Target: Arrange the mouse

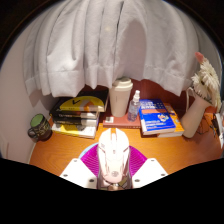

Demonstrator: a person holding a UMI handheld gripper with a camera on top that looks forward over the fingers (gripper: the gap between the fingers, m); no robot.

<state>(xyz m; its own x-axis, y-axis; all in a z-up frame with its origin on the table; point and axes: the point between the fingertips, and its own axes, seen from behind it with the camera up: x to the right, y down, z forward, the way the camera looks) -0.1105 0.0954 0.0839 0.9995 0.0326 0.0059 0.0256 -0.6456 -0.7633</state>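
A white computer mouse (113, 153) sits between my two fingers, its length pointing away from me, above the wooden desk (60, 150). The pink pads (91, 156) press on both of its sides. My gripper (113, 168) is shut on the mouse and holds it over the near middle of the desk.
A stack of books (78, 111) lies at the back left with a small dark jar (40, 125) beside it. A white container (121, 97) and a clear bottle (134, 105) stand at the back middle. A blue book (158, 117) lies to the right. White curtains (110, 40) hang behind.
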